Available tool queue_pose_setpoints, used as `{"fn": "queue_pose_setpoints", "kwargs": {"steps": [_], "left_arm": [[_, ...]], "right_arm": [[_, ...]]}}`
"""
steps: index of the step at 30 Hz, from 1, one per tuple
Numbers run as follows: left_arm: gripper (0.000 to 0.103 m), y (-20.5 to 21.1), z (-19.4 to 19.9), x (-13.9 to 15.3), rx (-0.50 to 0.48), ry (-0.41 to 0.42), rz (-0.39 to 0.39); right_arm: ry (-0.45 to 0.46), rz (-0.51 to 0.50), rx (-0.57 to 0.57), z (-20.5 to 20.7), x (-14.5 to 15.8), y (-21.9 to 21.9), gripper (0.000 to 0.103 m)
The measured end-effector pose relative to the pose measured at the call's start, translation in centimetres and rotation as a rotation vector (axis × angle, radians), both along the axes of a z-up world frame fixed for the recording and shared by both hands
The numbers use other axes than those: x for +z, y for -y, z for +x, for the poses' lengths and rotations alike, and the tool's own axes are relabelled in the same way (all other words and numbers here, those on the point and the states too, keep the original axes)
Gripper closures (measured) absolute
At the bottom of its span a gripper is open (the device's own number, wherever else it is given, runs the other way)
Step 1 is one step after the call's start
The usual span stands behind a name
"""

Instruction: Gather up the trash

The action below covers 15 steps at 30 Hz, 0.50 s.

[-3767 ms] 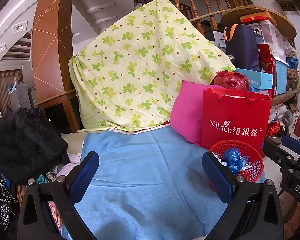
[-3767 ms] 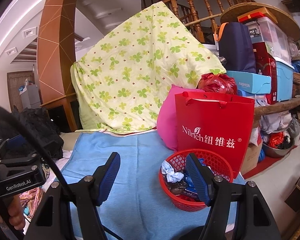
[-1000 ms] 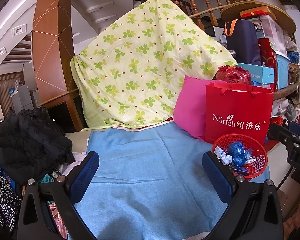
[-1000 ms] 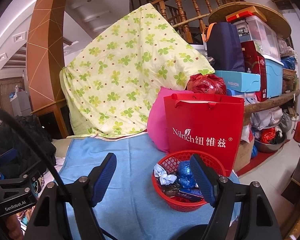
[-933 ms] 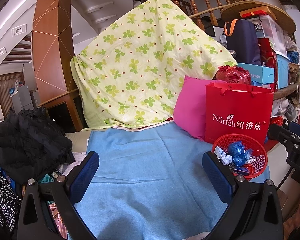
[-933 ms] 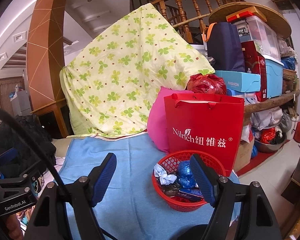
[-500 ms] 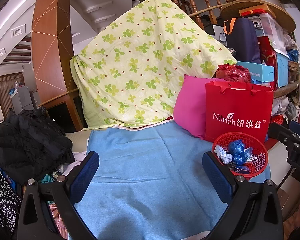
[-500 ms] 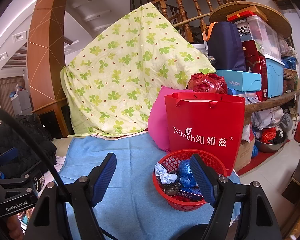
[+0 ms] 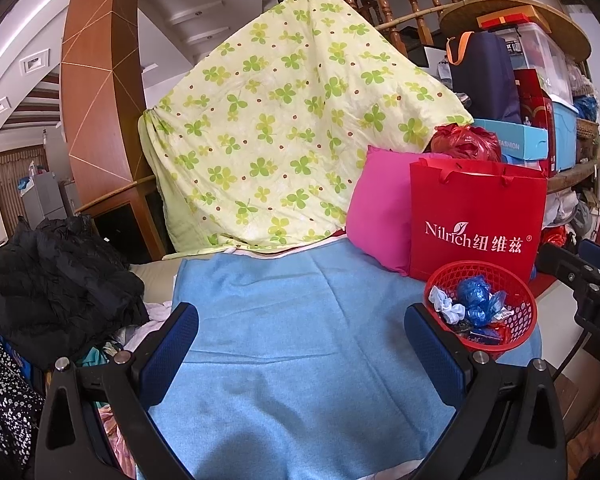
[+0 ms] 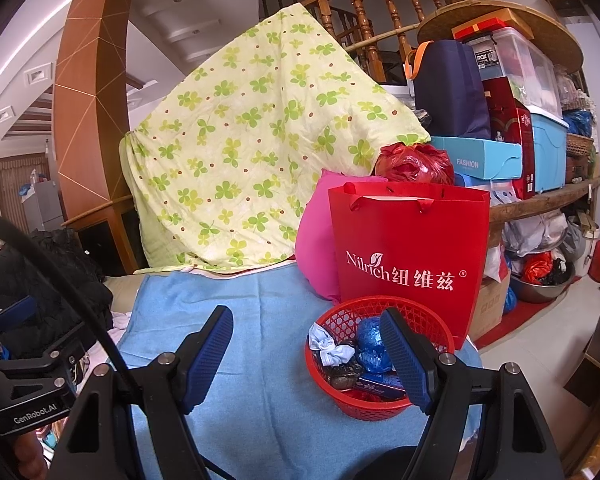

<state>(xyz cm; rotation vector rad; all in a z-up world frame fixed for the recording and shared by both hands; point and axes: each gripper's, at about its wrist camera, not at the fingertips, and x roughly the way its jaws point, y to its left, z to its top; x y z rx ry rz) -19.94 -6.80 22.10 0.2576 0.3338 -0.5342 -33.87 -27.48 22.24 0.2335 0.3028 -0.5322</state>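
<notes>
Left gripper (image 9: 300,344): blue ribbed fingers (image 9: 168,344) spread wide, nothing between them, only bare blue cloth (image 9: 292,360) beneath. Right gripper (image 10: 306,354): fingers (image 10: 404,360) also apart, gripping nothing. Its right finger overlaps the red basket (image 10: 384,404) in view; contact cannot be told.

Left edge of the right wrist view: the other gripper's black body, marked "GenRobot.AI" (image 10: 34,414), with part of a hand (image 10: 28,456) below it.

Red basket stands on the blue cloth at its right-hand near corner, just in front of the red paper bag (image 10: 408,256). Trash lies inside: crumpled blue plastic wads (image 10: 370,344), a white crumpled scrap (image 10: 328,346), a dark brownish lump (image 10: 342,374), a flat blue packet (image 10: 384,382) with print too small to read. From the left wrist view the same basket (image 9: 518,336) sits right of the right finger, clear of it.

Red paper bag upright, white print "Nilrich" with a leaf mark, then Chinese characters and ®. Pink cushion (image 10: 312,248) leans behind it, to its left. Red plastic bundle (image 10: 414,164) shows above the bag's top.

Left of the cloth: heap of black clothing (image 9: 56,276).

Behind: pale yellow quilt (image 10: 256,144) with green clover print, draped high. Further right, a shelf stack: light blue box reading "FASHION" (image 10: 476,160), dark navy bag (image 10: 448,88) with orange strap, clear bin with label "ROX" (image 10: 488,58). Wooden stair railing (image 10: 380,12) at the back.
</notes>
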Motion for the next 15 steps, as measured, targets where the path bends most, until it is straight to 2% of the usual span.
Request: {"fn": "queue_pose_setpoints", "kwargs": {"steps": [15], "left_arm": [[0.001,-0.1,0.1,-0.1,0.002,-0.003,0.005]], "right_arm": [[-0.005,0.002,-0.011,0.1,-0.9,0.1,0.024]]}}
